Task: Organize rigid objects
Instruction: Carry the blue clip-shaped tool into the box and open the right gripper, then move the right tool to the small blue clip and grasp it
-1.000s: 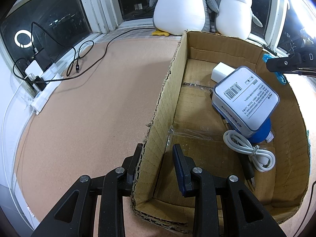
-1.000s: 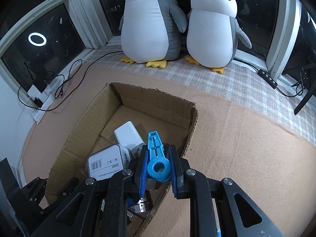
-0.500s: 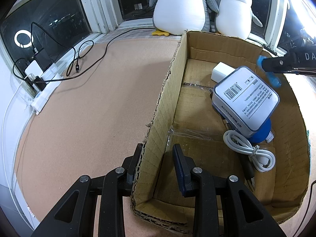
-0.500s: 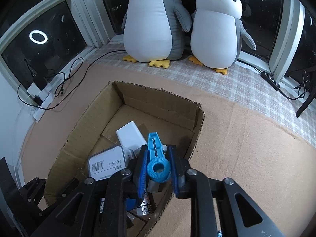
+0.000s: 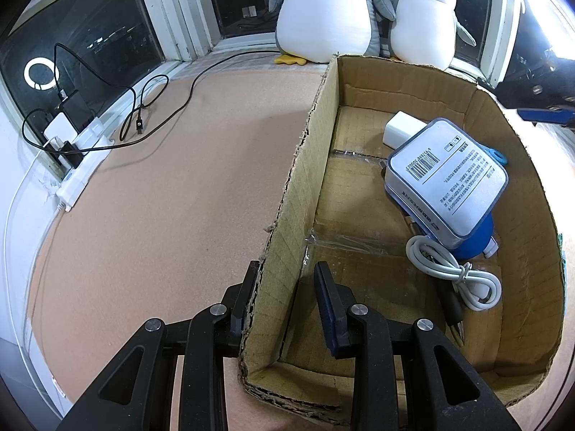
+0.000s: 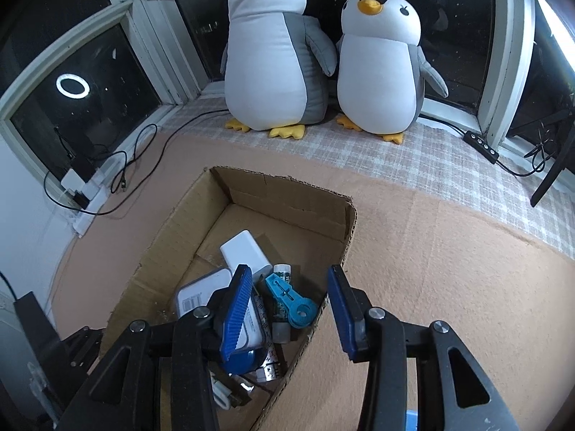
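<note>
An open cardboard box sits on the tan surface. Inside lie a white-lidded case with a barcode, a white charger block, a coiled white cable and a blue plastic tool, seen as a blue tip in the left wrist view. My left gripper straddles the box's left wall, one finger outside touching it, one inside with a gap. My right gripper is open and empty above the box's right corner.
Two plush penguins stand on a checked cloth behind the box. A power strip with black cables lies at the far left by the window. A black switch bar lies at the right.
My right gripper has opened and let go of the blue tool, which now lies in the box among the other items. The left gripper has stayed on the box wall.
</note>
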`<state>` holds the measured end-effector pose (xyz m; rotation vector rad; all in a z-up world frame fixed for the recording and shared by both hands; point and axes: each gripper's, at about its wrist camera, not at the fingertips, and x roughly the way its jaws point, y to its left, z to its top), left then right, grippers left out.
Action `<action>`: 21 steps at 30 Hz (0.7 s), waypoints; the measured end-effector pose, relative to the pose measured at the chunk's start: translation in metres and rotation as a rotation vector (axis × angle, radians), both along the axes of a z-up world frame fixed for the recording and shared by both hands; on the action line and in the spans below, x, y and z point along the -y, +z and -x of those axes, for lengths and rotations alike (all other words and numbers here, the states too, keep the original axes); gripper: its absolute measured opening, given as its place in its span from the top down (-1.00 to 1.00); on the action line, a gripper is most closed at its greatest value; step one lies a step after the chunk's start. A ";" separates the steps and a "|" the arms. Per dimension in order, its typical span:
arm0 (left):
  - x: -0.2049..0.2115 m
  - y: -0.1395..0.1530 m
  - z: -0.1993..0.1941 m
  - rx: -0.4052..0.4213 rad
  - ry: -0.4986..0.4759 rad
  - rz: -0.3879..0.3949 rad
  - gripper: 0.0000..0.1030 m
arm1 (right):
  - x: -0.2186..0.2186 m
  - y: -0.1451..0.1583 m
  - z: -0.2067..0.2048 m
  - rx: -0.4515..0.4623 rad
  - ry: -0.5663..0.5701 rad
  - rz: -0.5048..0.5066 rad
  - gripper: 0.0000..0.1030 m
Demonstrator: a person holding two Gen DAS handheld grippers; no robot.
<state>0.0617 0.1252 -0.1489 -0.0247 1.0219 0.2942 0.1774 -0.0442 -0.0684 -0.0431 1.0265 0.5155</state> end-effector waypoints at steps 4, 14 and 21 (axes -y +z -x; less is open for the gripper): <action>0.000 0.000 0.000 0.000 0.000 0.000 0.39 | 0.010 0.013 0.012 0.010 0.016 -0.023 0.23; 0.000 0.000 0.000 -0.001 -0.001 -0.003 0.39 | 0.060 0.022 0.048 -0.002 0.013 -0.011 0.23; 0.000 0.000 -0.001 -0.001 -0.001 -0.005 0.39 | 0.113 0.009 0.058 -0.069 -0.090 -0.002 0.23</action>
